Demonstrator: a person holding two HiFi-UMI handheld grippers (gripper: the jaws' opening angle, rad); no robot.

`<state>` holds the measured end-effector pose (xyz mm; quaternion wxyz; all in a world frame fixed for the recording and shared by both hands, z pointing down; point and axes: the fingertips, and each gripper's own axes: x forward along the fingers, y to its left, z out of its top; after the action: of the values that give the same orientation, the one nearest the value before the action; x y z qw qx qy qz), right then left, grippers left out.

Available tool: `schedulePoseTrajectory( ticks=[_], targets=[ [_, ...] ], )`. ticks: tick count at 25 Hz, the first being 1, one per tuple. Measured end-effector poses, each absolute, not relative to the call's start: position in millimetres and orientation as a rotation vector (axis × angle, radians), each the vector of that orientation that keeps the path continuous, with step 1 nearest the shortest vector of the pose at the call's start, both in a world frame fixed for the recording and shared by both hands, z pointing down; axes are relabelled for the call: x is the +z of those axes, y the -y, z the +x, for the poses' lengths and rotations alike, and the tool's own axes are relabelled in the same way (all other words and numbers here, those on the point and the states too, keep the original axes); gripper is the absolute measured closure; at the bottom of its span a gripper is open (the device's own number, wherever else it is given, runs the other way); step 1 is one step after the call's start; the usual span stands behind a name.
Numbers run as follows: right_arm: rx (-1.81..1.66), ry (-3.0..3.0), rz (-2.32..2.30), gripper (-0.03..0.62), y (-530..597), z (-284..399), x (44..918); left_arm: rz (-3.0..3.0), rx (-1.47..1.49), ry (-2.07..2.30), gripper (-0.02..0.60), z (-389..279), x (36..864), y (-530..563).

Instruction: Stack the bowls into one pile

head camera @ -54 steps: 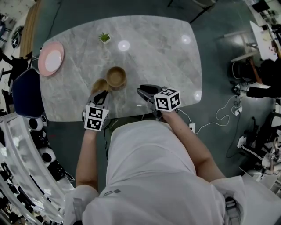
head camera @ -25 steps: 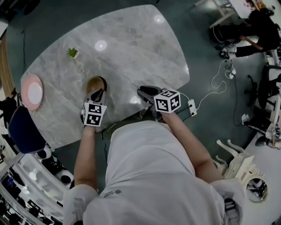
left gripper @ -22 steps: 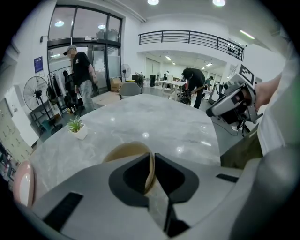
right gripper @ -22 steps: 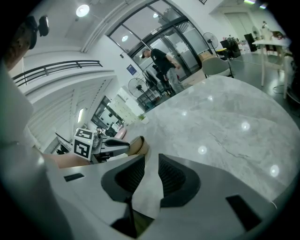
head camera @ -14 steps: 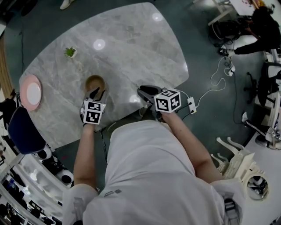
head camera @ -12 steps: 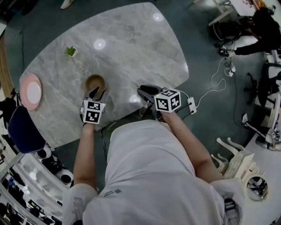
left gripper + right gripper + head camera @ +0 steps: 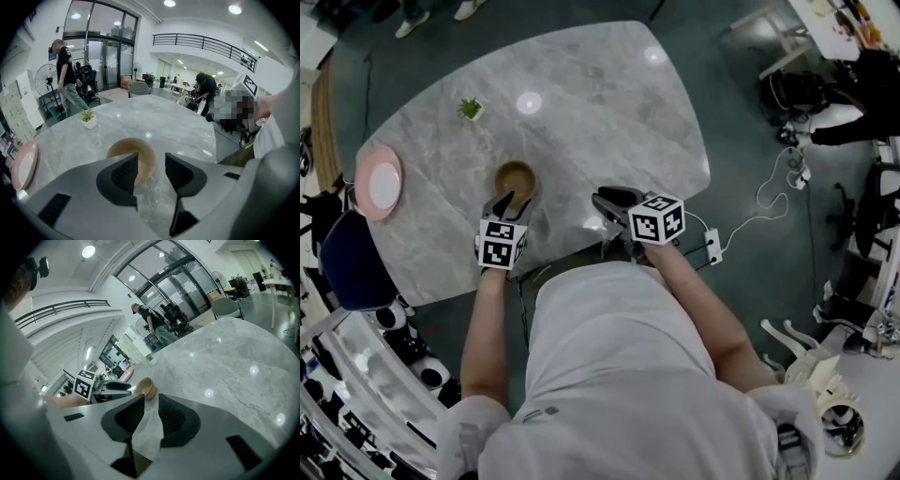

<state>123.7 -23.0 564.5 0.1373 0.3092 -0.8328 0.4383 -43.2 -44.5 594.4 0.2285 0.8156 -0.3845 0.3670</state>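
The bowls sit nested in one pile near the near edge of the table, a little left of its middle. They are round, tan and wooden-looking, with a smooth, darker hollow. From the right gripper view the pile shows layered rims, one inside the other. The tabletop is glossy grey stone with pale veins and rounded corners, and it mirrors the ceiling lights as bright spots.

The left gripper points down at the pile's near rim. Its dark, wedge-shaped jaws have just been opening and now stand apart. The bowl wall shows past the tips, in the gap and behind the left-hand jaw, and neither pad presses on it. The right gripper hovers over the table edge, well apart from the pile. Its ribbed jaws are nearly together on a white strip, thin and crinkled like tissue, that fills the gap and hangs below them.

A small potted plant stands farther back on the table. A pink plate with a white centre lies at the left edge, beside a dark blue chair. Nothing lies between either gripper and the pile.
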Motion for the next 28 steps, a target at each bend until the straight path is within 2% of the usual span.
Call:
schedulePoseTrajectory(
  ticks=[10, 16, 18, 28],
  targets=[
    [1.190, 2.510, 0.747, 0.530, 38, 91, 533, 2.199, 0.809, 1.262, 0.452, -62, 536, 46],
    [1.087, 2.580, 0.650, 0.586, 43, 63, 504, 2.185, 0.671, 1.403, 0.548, -81, 498, 41],
    [1.042, 2.604, 0.613, 0.586, 43, 57, 493, 2.179, 0.608, 1.446, 0.576, -84, 484, 40],
    [0.801, 2.731, 0.454, 0.586, 54, 31, 429, 2.170, 0.393, 1.597, 0.578, -102, 419, 34]
  ],
)
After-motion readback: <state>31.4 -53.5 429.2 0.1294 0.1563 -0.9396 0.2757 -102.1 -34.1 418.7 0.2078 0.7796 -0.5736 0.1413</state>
